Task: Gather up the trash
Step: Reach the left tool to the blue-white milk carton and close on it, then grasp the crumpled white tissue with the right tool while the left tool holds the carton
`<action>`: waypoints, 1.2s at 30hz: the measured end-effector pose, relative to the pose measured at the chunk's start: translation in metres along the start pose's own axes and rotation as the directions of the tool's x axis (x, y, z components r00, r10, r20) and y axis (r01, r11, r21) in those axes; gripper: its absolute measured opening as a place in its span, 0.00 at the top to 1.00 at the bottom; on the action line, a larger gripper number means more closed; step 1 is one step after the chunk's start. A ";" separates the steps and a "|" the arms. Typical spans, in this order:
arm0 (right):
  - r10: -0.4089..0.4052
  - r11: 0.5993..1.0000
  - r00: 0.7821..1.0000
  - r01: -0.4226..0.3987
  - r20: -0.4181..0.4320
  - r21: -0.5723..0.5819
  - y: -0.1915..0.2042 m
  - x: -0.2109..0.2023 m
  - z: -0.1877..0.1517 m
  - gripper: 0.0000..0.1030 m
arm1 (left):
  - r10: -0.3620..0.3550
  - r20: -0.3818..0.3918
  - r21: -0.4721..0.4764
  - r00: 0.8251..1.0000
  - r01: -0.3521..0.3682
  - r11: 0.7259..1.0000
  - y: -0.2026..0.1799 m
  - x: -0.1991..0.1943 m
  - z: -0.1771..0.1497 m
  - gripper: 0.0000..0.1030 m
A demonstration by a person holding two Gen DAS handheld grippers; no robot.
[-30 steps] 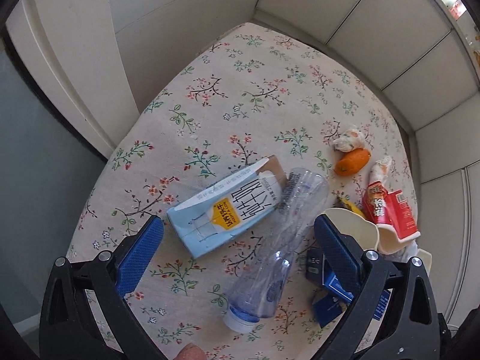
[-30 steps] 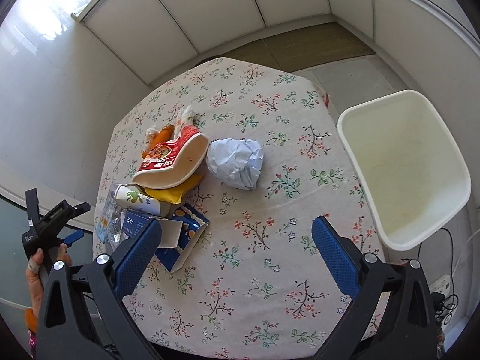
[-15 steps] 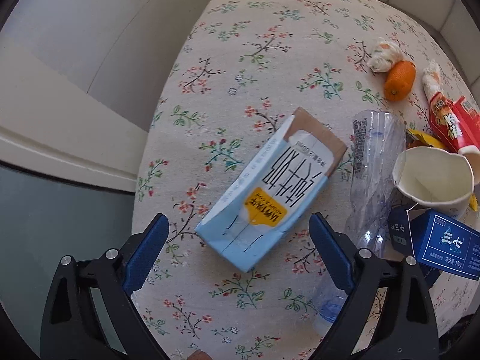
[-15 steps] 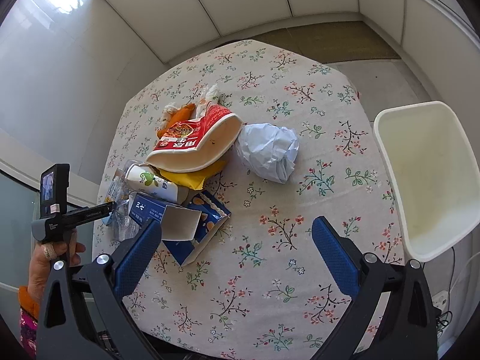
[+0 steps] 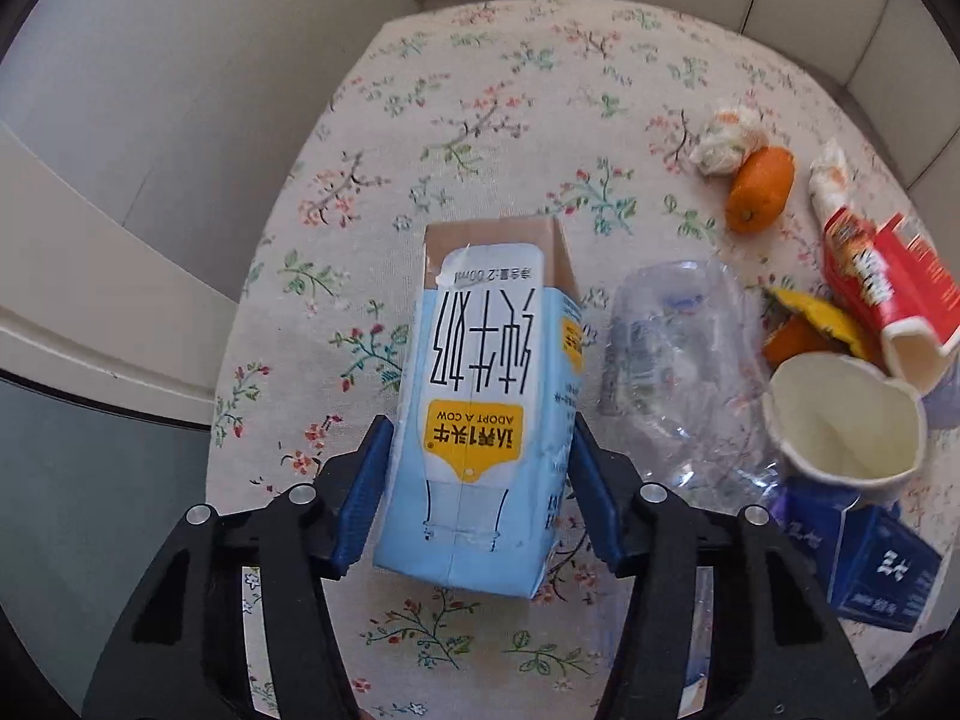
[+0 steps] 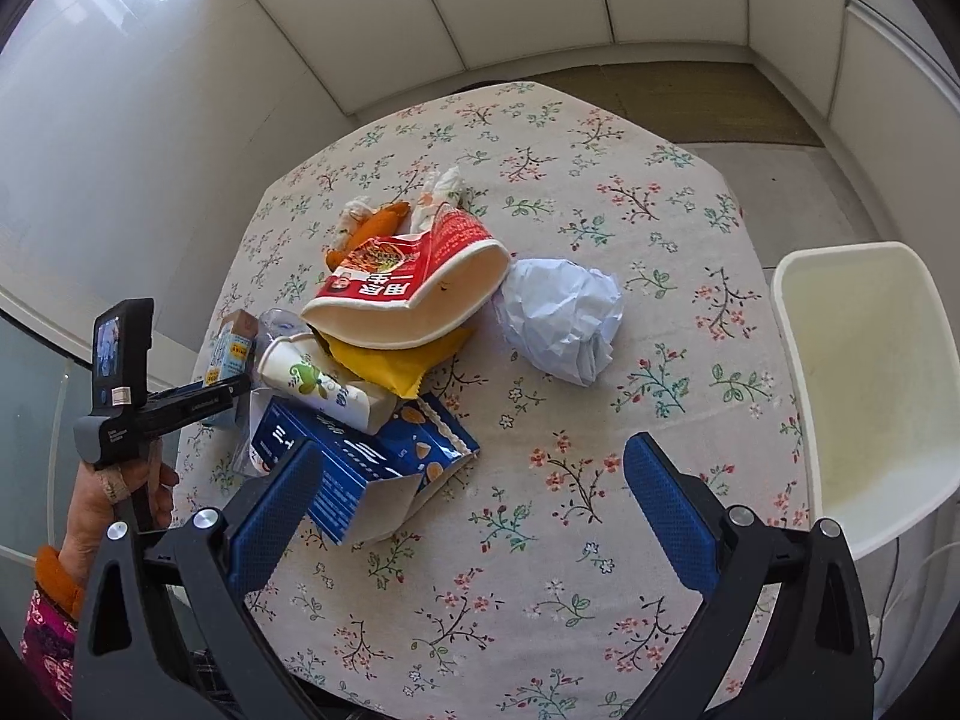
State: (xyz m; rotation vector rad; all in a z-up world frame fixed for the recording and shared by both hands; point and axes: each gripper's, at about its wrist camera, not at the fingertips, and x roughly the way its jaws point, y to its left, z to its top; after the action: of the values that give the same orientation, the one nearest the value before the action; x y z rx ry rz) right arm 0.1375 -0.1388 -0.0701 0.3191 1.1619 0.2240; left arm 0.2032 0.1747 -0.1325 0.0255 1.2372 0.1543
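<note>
Closing on the light-blue milk carton [image 5: 480,420] near the floral table's [image 5: 480,90] left edge, the left gripper [image 5: 480,498] could crush it or let it slip; the right gripper [image 6: 474,510] gapes empty.

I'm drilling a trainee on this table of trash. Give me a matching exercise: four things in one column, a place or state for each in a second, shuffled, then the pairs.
Things:
1. milk carton
2. clear bottle
3. paper ball
4. white bin

Places or states:
A. crumpled, beside the red noodle cup
B. off the table edge, nothing visible in it
C. between the closing jaws of the left gripper
D. crushed, lying between the carton and a paper cup

Pairs: 1-C, 2-D, 3-A, 4-B
</note>
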 end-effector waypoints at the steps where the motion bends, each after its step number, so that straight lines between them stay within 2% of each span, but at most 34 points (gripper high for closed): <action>1: 0.016 1.000 1.000 -0.016 -0.011 -0.001 0.001 0.003 0.006 0.05 | -0.009 0.027 -0.019 1.000 0.010 1.000 0.001 -0.012 0.002 0.51; 3: 0.034 0.999 0.999 -0.035 -0.024 -0.007 0.006 0.009 0.024 0.05 | -0.053 0.092 -0.070 0.994 0.059 0.996 0.001 -0.043 0.006 0.51; 5: 0.038 0.998 0.999 -0.038 -0.018 -0.041 0.015 0.017 0.052 0.05 | -0.099 0.162 -0.115 0.982 0.119 0.986 0.000 -0.080 0.005 0.51; 9: 0.050 0.998 0.998 -0.051 -0.039 -0.033 0.029 0.045 0.109 0.05 | -0.194 0.290 -0.128 0.937 0.239 0.963 -0.009 -0.139 -0.001 0.51; 12: 0.036 0.999 0.998 -0.036 -0.041 -0.009 0.038 0.068 0.140 0.05 | -0.215 0.353 -0.107 0.911 0.268 0.958 -0.017 -0.157 -0.004 0.51; 15: 0.028 0.999 0.997 -0.025 -0.067 0.037 0.040 0.097 0.162 0.06 | -0.216 0.379 -0.118 0.900 0.279 0.953 -0.015 -0.167 -0.008 0.51; 18: 0.005 0.997 0.995 0.003 -0.095 0.077 0.040 0.124 0.174 0.08 | -0.236 0.392 -0.151 0.889 0.315 0.937 -0.005 -0.168 -0.007 0.51; 23: -0.046 0.992 0.988 0.063 -0.150 0.112 0.036 0.167 0.178 0.17 | -0.228 0.400 -0.172 0.888 0.317 0.933 -0.002 -0.169 -0.008 0.51; 27: -0.098 0.989 0.980 0.115 -0.172 0.088 0.039 0.189 0.175 0.27 | -0.239 0.386 -0.179 0.891 0.326 0.928 -0.001 -0.168 -0.010 0.50; 29: -0.117 0.987 0.976 0.134 -0.182 0.084 0.038 0.196 0.173 0.34 | -0.240 0.381 -0.180 0.893 0.326 0.928 0.000 -0.167 -0.011 0.50; 31: -0.125 0.986 0.972 0.143 -0.197 0.081 0.036 0.202 0.171 0.51 | -0.237 0.377 -0.186 0.895 0.324 0.928 0.002 -0.165 -0.010 0.50; 32: -0.130 0.985 0.970 0.149 -0.207 0.082 0.035 0.205 0.169 0.56 | -0.239 0.375 -0.189 0.896 0.326 0.926 0.002 -0.165 -0.010 0.50; 34: -0.120 0.987 0.973 0.138 -0.198 0.080 0.033 0.205 0.168 0.62 | -0.239 0.373 -0.202 0.896 0.330 0.922 0.004 -0.163 -0.010 0.50; 36: -0.133 0.987 0.973 0.148 -0.187 0.066 0.036 0.202 0.166 0.63 | -0.238 0.372 -0.215 0.897 0.333 0.918 0.006 -0.162 -0.010 0.50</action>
State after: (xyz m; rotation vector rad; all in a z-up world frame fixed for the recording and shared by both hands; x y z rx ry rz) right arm 0.3680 -0.0597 -0.1710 0.2889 1.3717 0.0837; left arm 0.1417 0.1586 0.0168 -0.3606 0.8521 0.0568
